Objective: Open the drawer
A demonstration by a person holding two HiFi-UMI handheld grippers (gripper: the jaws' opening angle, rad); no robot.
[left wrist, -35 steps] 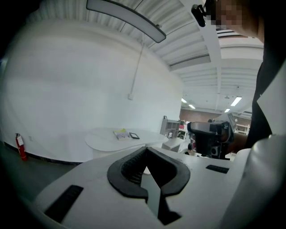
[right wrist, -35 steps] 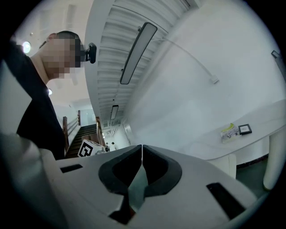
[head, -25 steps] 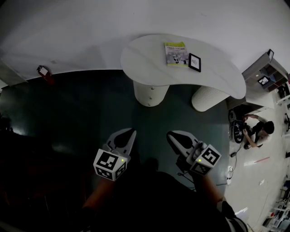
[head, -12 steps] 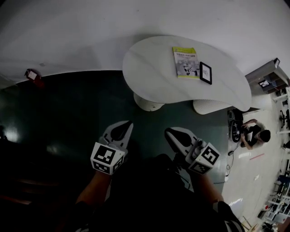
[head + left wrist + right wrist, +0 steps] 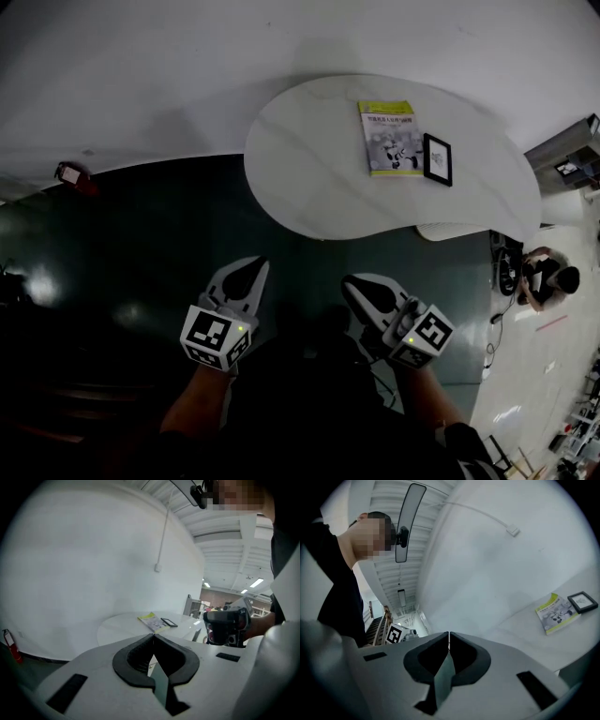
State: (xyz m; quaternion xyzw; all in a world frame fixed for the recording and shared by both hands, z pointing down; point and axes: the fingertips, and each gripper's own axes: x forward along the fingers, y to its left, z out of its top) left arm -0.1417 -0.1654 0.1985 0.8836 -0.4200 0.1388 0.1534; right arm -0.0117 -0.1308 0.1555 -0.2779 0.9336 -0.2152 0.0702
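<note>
Held forward side by side, the left tool (image 5: 255, 269) and right tool (image 5: 351, 284) are both closed and empty.

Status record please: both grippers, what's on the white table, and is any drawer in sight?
left gripper: jaws together, nothing between them, above the dark floor
right gripper: jaws together, empty, above the same floor
table: white, curved, ahead of both grippers, not touched
on table: booklet lying flat, small black frame beside it
drawer: none visible in any view
elsewhere: red fire extinguisher by the wall at left; person low on the floor at far right
</note>
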